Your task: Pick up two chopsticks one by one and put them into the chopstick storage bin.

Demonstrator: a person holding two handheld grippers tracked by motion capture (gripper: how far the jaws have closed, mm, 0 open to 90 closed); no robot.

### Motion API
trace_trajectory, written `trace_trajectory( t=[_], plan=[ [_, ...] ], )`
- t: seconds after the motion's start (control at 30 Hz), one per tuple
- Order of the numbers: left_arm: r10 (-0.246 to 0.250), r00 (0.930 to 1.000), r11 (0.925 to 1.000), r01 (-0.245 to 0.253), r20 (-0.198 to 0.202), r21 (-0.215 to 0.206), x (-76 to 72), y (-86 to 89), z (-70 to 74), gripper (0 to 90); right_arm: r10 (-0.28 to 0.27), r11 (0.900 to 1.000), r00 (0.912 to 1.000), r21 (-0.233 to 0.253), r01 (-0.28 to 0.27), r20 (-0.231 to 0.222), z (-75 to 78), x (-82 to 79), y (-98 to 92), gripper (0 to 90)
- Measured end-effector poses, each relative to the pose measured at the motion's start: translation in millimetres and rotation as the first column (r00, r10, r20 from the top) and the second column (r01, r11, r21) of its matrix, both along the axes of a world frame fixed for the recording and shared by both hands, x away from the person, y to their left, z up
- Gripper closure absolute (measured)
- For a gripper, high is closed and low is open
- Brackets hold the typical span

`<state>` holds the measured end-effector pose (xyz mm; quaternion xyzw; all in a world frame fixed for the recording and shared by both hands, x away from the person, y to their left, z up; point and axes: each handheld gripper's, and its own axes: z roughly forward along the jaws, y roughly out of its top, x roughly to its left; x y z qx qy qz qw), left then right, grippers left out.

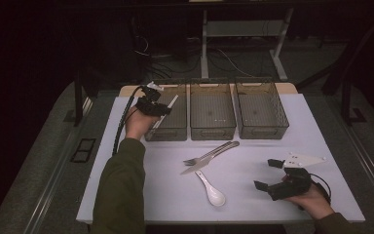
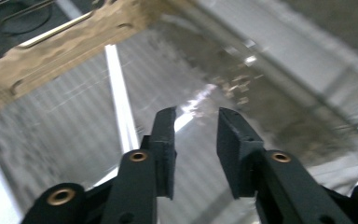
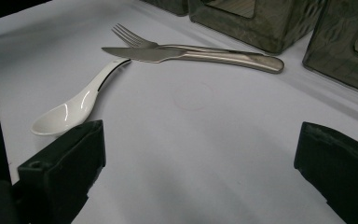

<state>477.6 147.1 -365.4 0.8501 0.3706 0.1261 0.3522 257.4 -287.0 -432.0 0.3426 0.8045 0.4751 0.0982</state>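
the left gripper hovers over the far-left grey mesh bin holding a white stick, jaws slightly parted — the right gripper, jaws spread wide, rests near the white ceramic spoon.

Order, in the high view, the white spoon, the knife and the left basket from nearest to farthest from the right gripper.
From the right gripper:
1. White spoon, just to its left.
2. Knife, farther left, mid-table.
3. Left basket, far side, under the left gripper.

Left gripper: far left, forearm extended forward, jaws slightly parted, nothing between | Right gripper: near right, hand low, jaws spread wide, pointing left
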Motion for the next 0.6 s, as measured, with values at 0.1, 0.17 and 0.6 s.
trace_trajectory(
  t=[0.1, 0.17, 0.6],
  plan=[
    [-0.03, 0.9994, 0.9989, 0.03, 0.018, -0.034, -8.4, -1.0, 8.2, 58.8, 0.0, 1.0, 1.0, -0.002, 0.0, 0.001, 0.0, 0.2, -0.1, 1.9],
    [-0.047, 0.9985, 0.9968, 0.049, 0.026, -0.063, -16.4, -1.4, 12.5, 56.0, -0.001, 1.0, 1.0, -0.003, 0.001, 0.002, 0.2, -0.3, 0.0, 1.9],
    [-0.127, 0.9889, 0.9841, 0.135, 0.077, -0.115, -72.8, 4.1, 16.2, 41.9, -0.008, 1.0, 0.9999, -0.007, 0.008, 0.009, 0.9, -2.6, -1.1, 1.9]
  ],
)
